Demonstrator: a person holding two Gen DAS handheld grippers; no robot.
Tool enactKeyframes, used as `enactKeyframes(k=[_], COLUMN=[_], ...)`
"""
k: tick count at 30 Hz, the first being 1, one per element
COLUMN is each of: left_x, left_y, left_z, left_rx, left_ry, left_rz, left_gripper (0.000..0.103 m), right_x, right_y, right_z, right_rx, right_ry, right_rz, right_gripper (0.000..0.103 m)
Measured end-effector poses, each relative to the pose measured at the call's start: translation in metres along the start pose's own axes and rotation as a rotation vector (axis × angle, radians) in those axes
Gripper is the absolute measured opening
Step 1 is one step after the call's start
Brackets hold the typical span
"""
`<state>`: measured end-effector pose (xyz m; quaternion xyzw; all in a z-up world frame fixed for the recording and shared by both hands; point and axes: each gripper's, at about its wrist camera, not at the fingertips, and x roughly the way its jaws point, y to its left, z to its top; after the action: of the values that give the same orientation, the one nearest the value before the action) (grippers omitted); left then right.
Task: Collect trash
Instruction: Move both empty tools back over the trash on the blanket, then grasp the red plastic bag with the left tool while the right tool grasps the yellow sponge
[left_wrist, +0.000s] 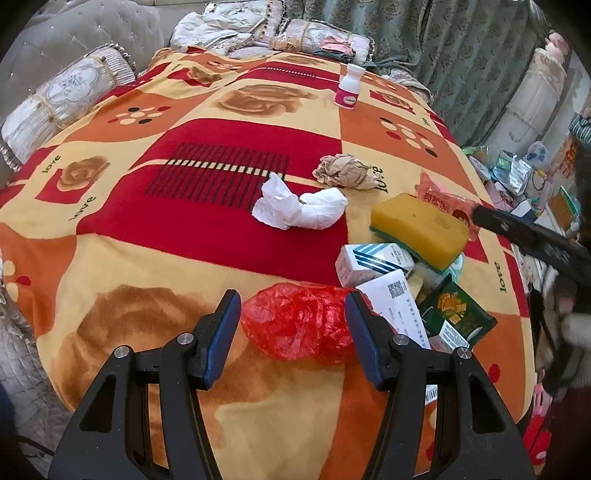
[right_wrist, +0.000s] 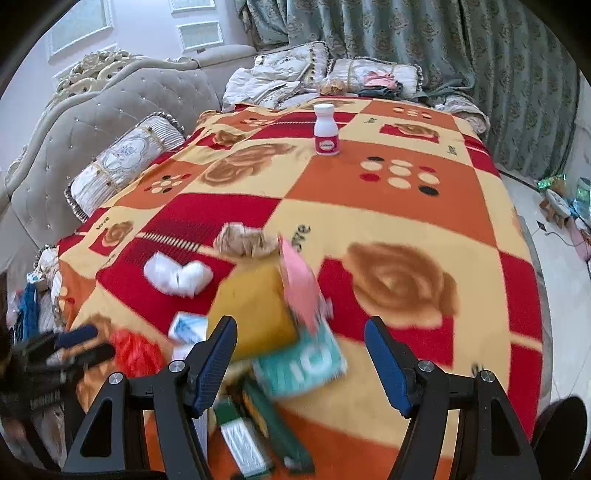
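Observation:
A crumpled red plastic bag (left_wrist: 299, 325) lies on the patterned blanket (left_wrist: 184, 240) between the fingers of my left gripper (left_wrist: 293, 325), whose pads do not visibly press it. To its right is a pile: a yellow sponge (left_wrist: 417, 229), a pink packet (left_wrist: 443, 199), a white and blue box (left_wrist: 373, 262), a printed slip (left_wrist: 395, 295) and a green packet (left_wrist: 458, 314). My right gripper (right_wrist: 303, 347) hovers open over this blurred pile, above the sponge (right_wrist: 255, 306) and a teal box (right_wrist: 303, 365). Farther off lie a white tissue (left_wrist: 299, 208) and a brown paper ball (left_wrist: 345, 171).
A white and pink bottle (right_wrist: 325, 129) stands upright far back on the blanket. Pillows and folded bedding (right_wrist: 280, 74) line the headboard side. Curtains hang behind. Clutter covers the floor (left_wrist: 517, 173) off the bed's right edge.

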<state>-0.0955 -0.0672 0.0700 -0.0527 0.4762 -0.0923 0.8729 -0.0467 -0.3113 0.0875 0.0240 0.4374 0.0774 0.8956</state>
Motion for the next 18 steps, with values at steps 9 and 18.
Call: enactKeyframes(k=[9, 18], left_x=[0.005, 0.016], left_y=[0.007, 0.006], left_z=[0.004, 0.006], left_rx=[-0.003, -0.021], left_ry=[-0.003, 0.018], left_rz=[0.014, -0.028], left_gripper=[0.057, 0.057], right_x=[0.048, 0.031], right_y=[-0.046, -0.108], right_z=[0.025, 0.008], right_rx=[0.14, 0.258], right_ry=[0.055, 0.048], right_rz=[-0.078, -0.086], right_gripper=[0.069, 0.069])
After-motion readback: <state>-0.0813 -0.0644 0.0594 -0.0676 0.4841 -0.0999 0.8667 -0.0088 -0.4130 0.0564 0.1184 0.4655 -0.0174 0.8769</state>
